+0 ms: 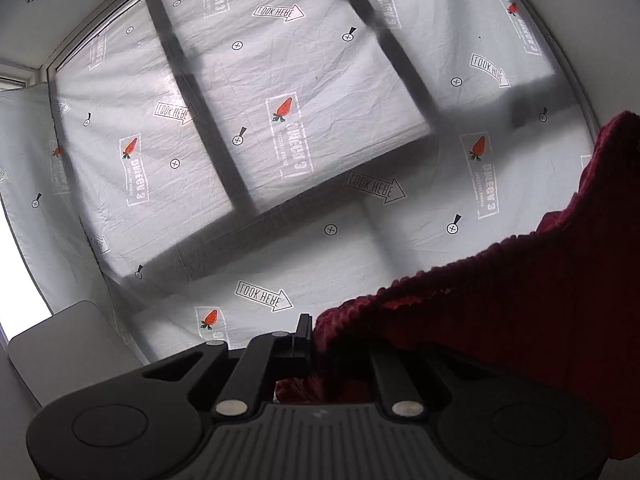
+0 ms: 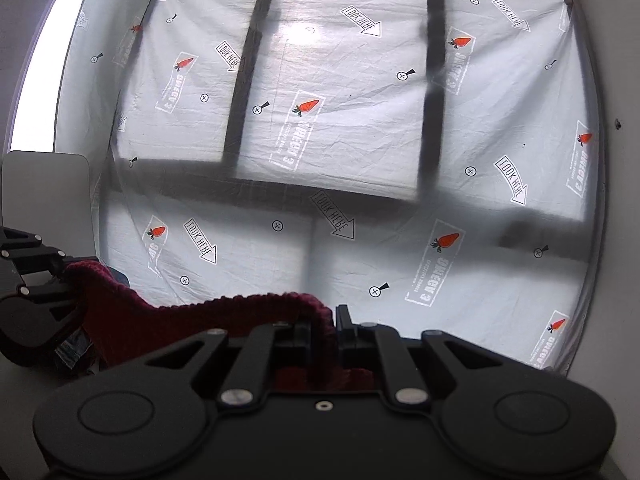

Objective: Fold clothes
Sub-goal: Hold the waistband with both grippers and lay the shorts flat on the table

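Note:
A dark red knitted garment [image 1: 500, 312] is held up in the air between both grippers. My left gripper [image 1: 316, 344] is shut on one edge of it; the knit drapes over the right finger and runs off to the right. My right gripper [image 2: 326, 328] is shut on the other part of the garment's [image 2: 240, 316] top edge. The left gripper [image 2: 60, 276] shows at the left edge of the right wrist view, level with the right one, the knit edge sagging a little between them. Both cameras look up and away from any work surface.
A white printed sheet [image 1: 304, 128] with carrot logos and arrows covers a window ahead; dark window bars [image 2: 240, 92] show through it. A grey panel [image 1: 68, 344] stands at the lower left. A bit of blue denim fabric [image 2: 76, 348] shows under the left gripper.

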The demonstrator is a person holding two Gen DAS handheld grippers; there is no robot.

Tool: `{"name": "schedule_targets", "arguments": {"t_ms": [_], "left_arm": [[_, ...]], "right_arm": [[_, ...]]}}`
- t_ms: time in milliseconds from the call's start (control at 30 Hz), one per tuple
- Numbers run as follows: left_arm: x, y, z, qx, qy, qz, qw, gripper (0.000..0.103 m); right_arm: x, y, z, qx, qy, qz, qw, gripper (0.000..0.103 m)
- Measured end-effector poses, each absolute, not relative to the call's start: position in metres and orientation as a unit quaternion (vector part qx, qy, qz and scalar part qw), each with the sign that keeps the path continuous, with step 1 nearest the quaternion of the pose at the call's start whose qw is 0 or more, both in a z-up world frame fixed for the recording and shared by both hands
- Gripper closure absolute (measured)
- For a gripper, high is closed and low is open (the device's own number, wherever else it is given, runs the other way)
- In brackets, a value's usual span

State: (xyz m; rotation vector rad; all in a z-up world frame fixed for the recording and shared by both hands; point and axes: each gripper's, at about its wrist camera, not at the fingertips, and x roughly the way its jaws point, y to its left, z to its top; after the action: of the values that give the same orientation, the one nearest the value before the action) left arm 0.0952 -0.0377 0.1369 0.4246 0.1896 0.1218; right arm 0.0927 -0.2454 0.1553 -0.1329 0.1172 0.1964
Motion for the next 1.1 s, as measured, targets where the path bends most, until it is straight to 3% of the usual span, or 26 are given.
{"name": "schedule_targets", "arguments": {"t_ms": [167,633,1033,1067,1100], "left_arm": [[0.108,-0.037,0.144,0.212,0.07,0.074,0.972,0.09],[0.241,-0.009,0.03,0.138,0.27,0.037,0.952,0.089],[0.431,0.005,-0.04,0.097,0.34,0.033,0.935,0.089],[0.452,0.005,-0.051,0.093,0.354,0.032,0.93,0.085],[0.47,0.006,-0.063,0.09,0.368,0.032,0.925,0.073]], "right_arm": [[0.1,-0.242,0.163,-0.071,0.034,0.08,0.994,0.091],[0.242,-0.196,0.033,-0.195,0.171,0.047,0.965,0.091],[0.43,-0.185,-0.027,-0.193,0.24,0.05,0.95,0.091],[0.45,-0.185,-0.034,-0.188,0.25,0.049,0.949,0.091],[0.47,-0.184,-0.043,-0.183,0.26,0.047,0.947,0.091]]}}
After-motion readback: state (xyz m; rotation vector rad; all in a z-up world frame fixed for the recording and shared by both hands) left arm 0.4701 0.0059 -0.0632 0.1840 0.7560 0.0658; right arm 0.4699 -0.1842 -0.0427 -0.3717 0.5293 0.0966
